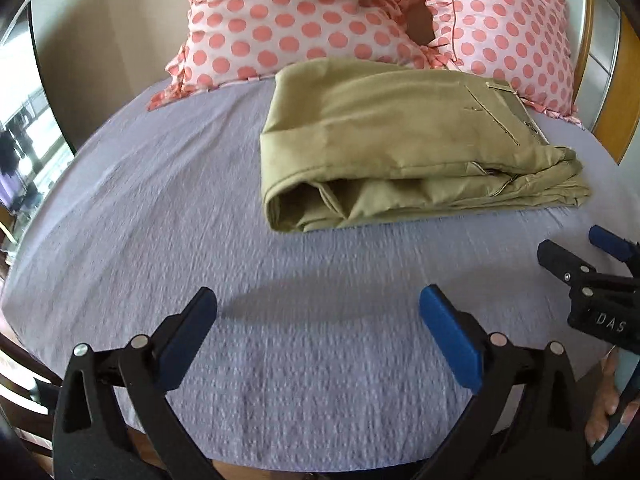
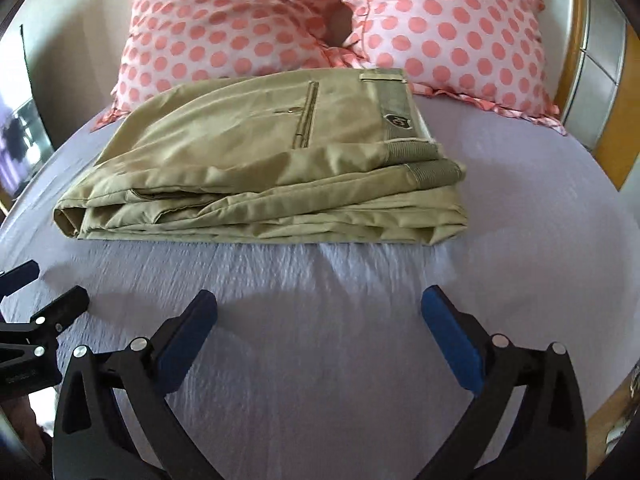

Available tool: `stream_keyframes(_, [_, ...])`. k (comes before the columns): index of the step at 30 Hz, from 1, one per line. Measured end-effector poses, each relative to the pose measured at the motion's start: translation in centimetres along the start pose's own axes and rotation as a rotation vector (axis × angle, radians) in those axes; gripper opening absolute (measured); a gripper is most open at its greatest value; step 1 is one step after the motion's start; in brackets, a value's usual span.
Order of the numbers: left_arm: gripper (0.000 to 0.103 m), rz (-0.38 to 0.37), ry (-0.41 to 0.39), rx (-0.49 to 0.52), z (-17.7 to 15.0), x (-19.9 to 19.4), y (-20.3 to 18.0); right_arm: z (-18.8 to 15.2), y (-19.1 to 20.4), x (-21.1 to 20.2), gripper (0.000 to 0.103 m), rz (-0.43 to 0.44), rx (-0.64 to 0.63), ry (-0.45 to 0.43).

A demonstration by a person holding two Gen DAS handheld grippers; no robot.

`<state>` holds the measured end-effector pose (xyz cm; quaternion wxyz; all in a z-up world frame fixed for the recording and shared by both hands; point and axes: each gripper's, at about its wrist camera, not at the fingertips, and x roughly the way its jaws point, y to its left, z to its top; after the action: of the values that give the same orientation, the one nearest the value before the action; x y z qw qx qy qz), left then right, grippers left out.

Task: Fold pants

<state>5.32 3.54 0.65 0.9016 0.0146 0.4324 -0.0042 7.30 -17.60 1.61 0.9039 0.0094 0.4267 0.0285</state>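
Since the pants (image 2: 260,176) already lie as a compact, several-layered khaki bundle on the bed (image 2: 320,320), the folding looks essentially done: the waistband and back pocket face up, the leg layers are stacked beneath, and the edges line up fairly squarely. As a judgement, what may remain is only tidying. The rolled fold at the bundle's left end gapes a little, and the lower layers jut slightly past the top one at the right, so a final press or squaring could still be wanted.

From the right wrist view, the pants fill the middle of the frame, just below two pink polka-dot pillows (image 2: 248,24) at the top. The right hand-held gripper (image 2: 318,308) sits at the bottom centre with its blue-padded fingers spread wide and nothing between them, apart from the bundle, with a strip of lilac sheet between. The left hand-held gripper shows at the lower left edge of that frame, also clear of the cloth.

From the left wrist view, the pants (image 1: 400,140) sit right of centre in the upper half, their far edge touching the pillows (image 1: 320,16). The left hand-held gripper (image 1: 318,308) is at the bottom centre, its fingers standing wide and empty, well apart from the bundle. The other tool enters at the right edge, its fingers parted and holding nothing, near the bundle's lower right corner without touching it.
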Motion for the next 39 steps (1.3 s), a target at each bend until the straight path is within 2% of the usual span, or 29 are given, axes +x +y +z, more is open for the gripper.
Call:
stream_keyframes(6, [0.101, 0.0, -0.045, -0.005, -0.68, -0.21, 0.03, -0.14, 0.09, 0.1, 0.102, -0.008, 0.011, -0.008])
stream_keyframes(39, [0.101, 0.0, -0.048, -0.005, -0.67, -0.26, -0.06, -0.28, 0.21, -0.05, 0.102, -0.011, 0.013, -0.006])
